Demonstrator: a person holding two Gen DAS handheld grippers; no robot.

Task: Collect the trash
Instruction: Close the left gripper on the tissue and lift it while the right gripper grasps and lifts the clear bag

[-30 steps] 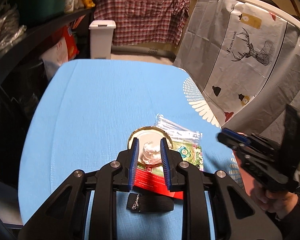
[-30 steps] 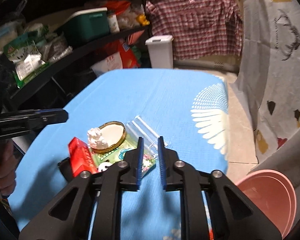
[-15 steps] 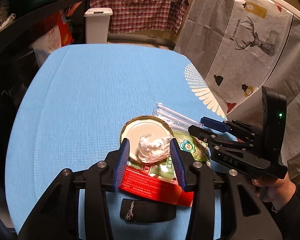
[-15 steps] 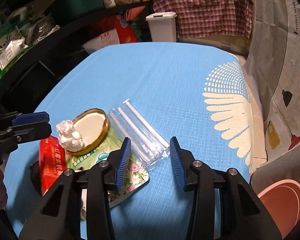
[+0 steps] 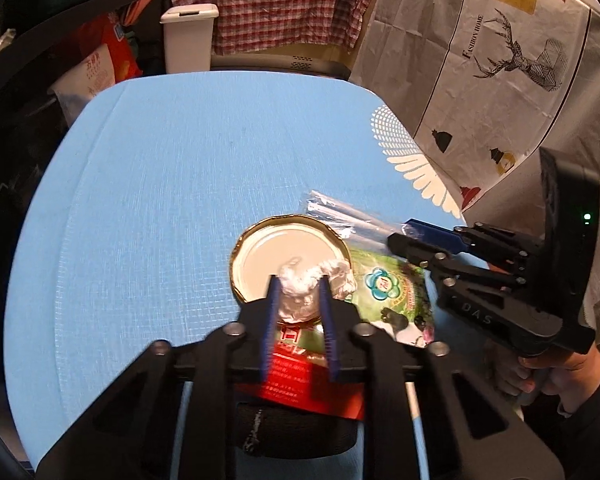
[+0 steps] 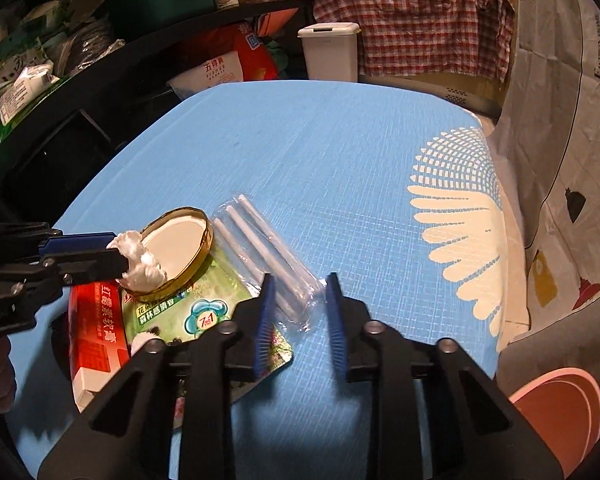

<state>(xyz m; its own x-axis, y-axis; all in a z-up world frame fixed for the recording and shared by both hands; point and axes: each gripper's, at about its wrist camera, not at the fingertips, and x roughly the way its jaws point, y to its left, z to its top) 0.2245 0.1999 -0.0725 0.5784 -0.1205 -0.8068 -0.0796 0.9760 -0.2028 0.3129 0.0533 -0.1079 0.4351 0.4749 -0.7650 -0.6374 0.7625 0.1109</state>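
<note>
Two grippers work the same small heap of rubbish at the near end of the blue desk [image 6: 340, 152]. The left gripper [image 5: 300, 300] has just been closing, and its blue pads now pinch the crumpled white tissue [image 5: 306, 286], which sits on the near rim of the upturned gold-edged jar lid [image 5: 276, 252]. The right gripper [image 6: 300, 308] has also been narrowing, yet its jaws stand apart: the near end of the clear packet of white straws [image 6: 268, 252] lies between them, and no pad is seen pressing on it.

That packet is what the right hand's coming move turns on, I judge. Its long axis runs from just ahead of the right gripper away toward the far left, so the jaws straddle its near end. It lies well nearer the right gripper than the left.

Outward from the straws, the green printed pouch [image 6: 204, 312] lies under them and under the lid; the red box [image 6: 96, 320] lies left of the pouch, partly over a dark object I cannot identify.

Seen from the right wrist, the left gripper [image 6: 100, 252] has the tissue at its tips over the lid's edge, and a pink basin [image 6: 556, 412] shows at near right. Only the left wrist view shows the right gripper [image 5: 412, 240] from the side, low over the packet, with a hand [image 5: 556, 376] behind it; contact cannot be told there.
</note>
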